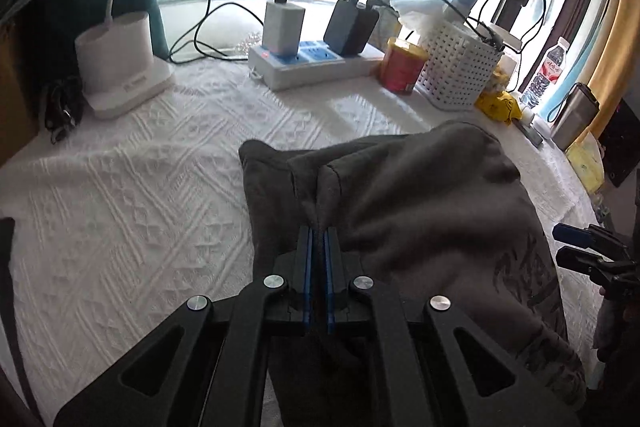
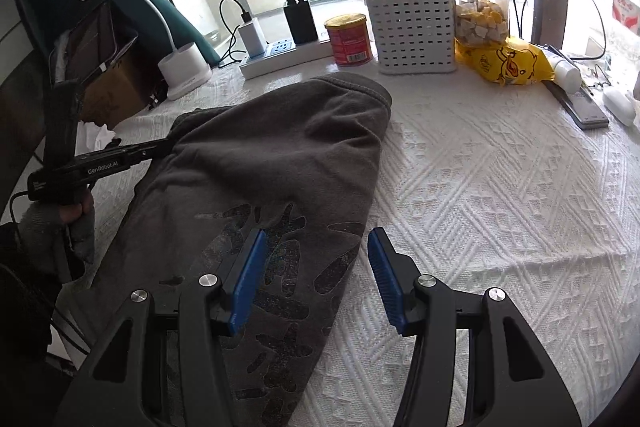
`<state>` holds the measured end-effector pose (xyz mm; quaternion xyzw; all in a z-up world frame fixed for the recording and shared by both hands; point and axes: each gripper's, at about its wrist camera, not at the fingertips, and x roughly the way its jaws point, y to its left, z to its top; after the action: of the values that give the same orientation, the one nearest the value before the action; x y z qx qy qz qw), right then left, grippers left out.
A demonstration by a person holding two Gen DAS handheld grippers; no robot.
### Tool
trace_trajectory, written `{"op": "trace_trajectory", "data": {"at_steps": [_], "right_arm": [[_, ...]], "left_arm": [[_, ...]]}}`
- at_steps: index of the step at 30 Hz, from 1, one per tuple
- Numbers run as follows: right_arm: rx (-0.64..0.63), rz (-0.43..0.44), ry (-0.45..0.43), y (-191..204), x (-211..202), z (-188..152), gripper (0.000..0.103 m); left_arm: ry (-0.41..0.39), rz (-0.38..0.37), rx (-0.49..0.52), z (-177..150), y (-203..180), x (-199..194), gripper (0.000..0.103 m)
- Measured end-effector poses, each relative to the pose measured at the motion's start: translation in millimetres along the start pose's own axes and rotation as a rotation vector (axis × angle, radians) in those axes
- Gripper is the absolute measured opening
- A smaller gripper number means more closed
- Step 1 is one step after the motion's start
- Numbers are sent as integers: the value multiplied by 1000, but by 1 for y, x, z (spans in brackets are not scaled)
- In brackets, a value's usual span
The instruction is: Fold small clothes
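A dark grey garment (image 1: pixel 420 195) with a black print lies on the white textured tablecloth (image 1: pixel 140 195). My left gripper (image 1: pixel 319 229) is shut on a pinched fold of the grey garment near its left side, and the cloth rises into a ridge at the blue pads. In the right wrist view the same garment (image 2: pixel 272 163) stretches from the middle toward the lower left. There my right gripper (image 2: pixel 317 239) stands open just above the printed part and the garment's right edge, with nothing pressed between its blue pads (image 2: pixel 248 279). The left gripper (image 2: pixel 160 147) shows there at the garment's left edge.
Along the table's far side stand a white desk lamp (image 1: pixel 120 67), a power strip (image 1: pixel 312 61) with chargers and cables, a red can (image 1: pixel 402 65), a white perforated basket (image 1: pixel 456 67), a yellow snack bag (image 2: pixel 508 61) and a water bottle (image 1: pixel 548 71). A remote (image 2: pixel 580 107) lies at the right.
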<state>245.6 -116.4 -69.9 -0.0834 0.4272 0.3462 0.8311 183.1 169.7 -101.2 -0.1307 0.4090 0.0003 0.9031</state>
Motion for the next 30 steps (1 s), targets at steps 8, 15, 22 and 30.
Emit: {"op": "trace_trajectory", "data": {"at_steps": [8, 15, 22, 30], "right_arm": [[-12, -8, 10, 11, -2, -4, 56], [1, -27, 9, 10, -4, -6, 56], [36, -62, -17, -6, -2, 0, 56], [70, -98, -22, -21, 18, 17, 56]], "left_arm": [[27, -116, -53, 18, 16, 5, 63], [78, -324, -189, 46, 39, 29, 63], [110, -355, -198, 55, 33, 42, 22], [-70, -117, -43, 64, 14, 13, 4]]}}
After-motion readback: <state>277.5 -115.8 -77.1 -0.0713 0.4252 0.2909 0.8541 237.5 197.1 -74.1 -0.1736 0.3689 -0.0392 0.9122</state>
